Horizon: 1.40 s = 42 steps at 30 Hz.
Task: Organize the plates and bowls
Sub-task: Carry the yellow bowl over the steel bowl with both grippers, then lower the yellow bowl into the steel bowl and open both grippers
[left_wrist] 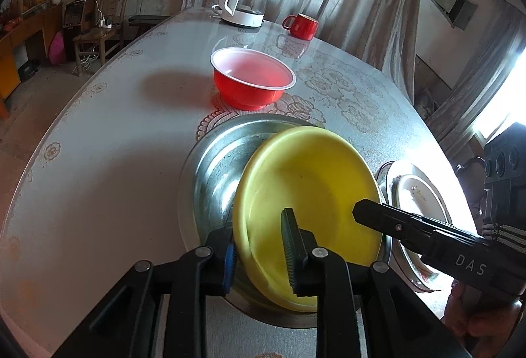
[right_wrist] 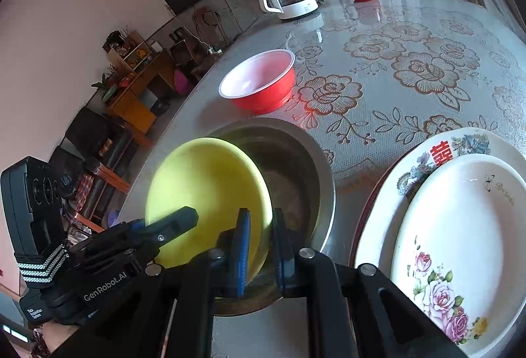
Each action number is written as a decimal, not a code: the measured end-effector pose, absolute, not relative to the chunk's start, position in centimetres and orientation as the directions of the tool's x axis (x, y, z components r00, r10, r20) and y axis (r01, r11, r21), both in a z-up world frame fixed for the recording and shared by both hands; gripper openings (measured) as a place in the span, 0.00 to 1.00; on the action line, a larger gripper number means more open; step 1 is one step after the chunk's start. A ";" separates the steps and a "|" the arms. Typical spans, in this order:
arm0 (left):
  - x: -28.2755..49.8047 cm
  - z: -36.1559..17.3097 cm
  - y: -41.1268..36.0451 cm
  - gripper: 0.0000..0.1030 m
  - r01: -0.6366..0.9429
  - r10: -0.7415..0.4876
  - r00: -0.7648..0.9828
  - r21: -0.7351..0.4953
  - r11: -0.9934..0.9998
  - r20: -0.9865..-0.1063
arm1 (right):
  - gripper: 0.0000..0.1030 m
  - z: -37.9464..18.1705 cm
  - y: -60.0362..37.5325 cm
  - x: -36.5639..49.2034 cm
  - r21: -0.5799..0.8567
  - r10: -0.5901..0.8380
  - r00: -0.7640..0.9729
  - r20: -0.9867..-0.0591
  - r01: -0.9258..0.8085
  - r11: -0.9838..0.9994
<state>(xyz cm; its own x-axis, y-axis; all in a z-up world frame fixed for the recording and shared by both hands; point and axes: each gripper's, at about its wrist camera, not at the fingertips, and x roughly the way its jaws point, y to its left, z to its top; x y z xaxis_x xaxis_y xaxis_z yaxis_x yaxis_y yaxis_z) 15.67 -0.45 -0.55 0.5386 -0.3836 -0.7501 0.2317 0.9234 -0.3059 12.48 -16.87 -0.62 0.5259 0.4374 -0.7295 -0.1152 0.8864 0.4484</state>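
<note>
A yellow plate (left_wrist: 312, 193) hangs tilted over a steel basin (left_wrist: 213, 167), its lower edge down inside the basin. My left gripper (left_wrist: 258, 223) is shut on the plate's near rim, with the blue pad outside and the ribbed pad on the inner face. In the right wrist view my right gripper (right_wrist: 261, 216) is shut on the opposite rim of the yellow plate (right_wrist: 203, 187), above the steel basin (right_wrist: 296, 161). A red bowl (left_wrist: 253, 78) stands empty behind the basin.
A white floral plate (right_wrist: 460, 226) lies on a larger patterned plate (right_wrist: 427, 154) to the right of the basin. A glass kettle (left_wrist: 245, 1) and a red mug (left_wrist: 302, 24) stand at the far side. The round table (left_wrist: 115, 144) curves away at the left.
</note>
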 end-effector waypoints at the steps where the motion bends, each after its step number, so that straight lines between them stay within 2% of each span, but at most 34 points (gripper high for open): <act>1: 15.7 -0.6 -0.6 0.23 0.234 -0.382 0.538 -0.302 0.924 -0.752 | 0.13 -0.7 -16.9 12.5 0.450 0.438 0.524 -0.731 -0.114 0.886; 6: 15.9 -0.7 -1.0 0.23 0.246 -0.366 0.542 -0.274 0.930 -0.756 | 0.13 -0.8 -16.9 12.8 0.437 0.424 0.520 -0.741 -0.105 0.893; 11: 16.1 -0.7 -1.8 0.41 0.271 -0.346 0.553 -0.229 0.935 -0.758 | 0.13 -1.0 -16.8 13.1 0.434 0.416 0.510 -0.753 -0.092 0.896; 14: 16.1 -0.7 -1.8 0.48 0.267 -0.347 0.561 -0.233 0.935 -0.752 | 0.13 -1.1 -16.5 13.2 0.426 0.411 0.502 -0.761 -0.091 0.900; 22: 16.4 -0.7 -1.3 0.49 0.264 -0.377 0.561 -0.272 0.925 -0.737 | 0.13 -1.3 -16.3 13.3 0.410 0.398 0.509 -0.763 -0.095 0.907; 25: 16.5 -0.7 -1.8 0.59 0.282 -0.387 0.554 -0.271 0.920 -0.737 | 0.13 -1.1 -16.3 13.4 0.402 0.389 0.515 -0.764 -0.091 0.911; 30: 16.8 -0.3 -2.0 0.69 0.284 -0.398 0.555 -0.283 0.916 -0.730 | 0.16 -0.5 -16.6 13.3 0.379 0.357 0.540 -0.762 -0.076 0.922; 32: 16.5 0.1 -1.6 0.81 0.276 -0.403 0.579 -0.294 0.915 -0.709 | 0.18 -0.3 -16.8 13.2 0.358 0.334 0.554 -0.762 -0.069 0.931; 34: 16.4 0.5 -1.1 0.86 0.267 -0.415 0.599 -0.317 0.910 -0.685 | 0.18 -0.1 -17.1 13.1 0.356 0.330 0.564 -0.757 -0.069 0.932; 38: 16.1 1.0 -0.2 0.86 0.239 -0.410 0.623 -0.337 0.911 -0.666 | 0.18 0.0 -17.1 13.1 0.360 0.338 0.561 -0.756 -0.075 0.930; 42: 15.9 1.3 -0.3 0.86 0.216 -0.317 0.659 -0.231 0.949 -0.682 | 0.18 -0.3 -16.8 13.0 0.370 0.352 0.549 -0.758 -0.082 0.925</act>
<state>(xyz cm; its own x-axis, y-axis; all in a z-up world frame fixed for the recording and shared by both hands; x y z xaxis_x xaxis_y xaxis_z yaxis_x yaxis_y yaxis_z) 15.92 -0.32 1.30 0.6589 -0.3165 -0.6824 0.2159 0.9486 -0.2315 12.97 -16.80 -0.35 0.5492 0.3519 -0.7580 -0.0823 0.9254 0.3701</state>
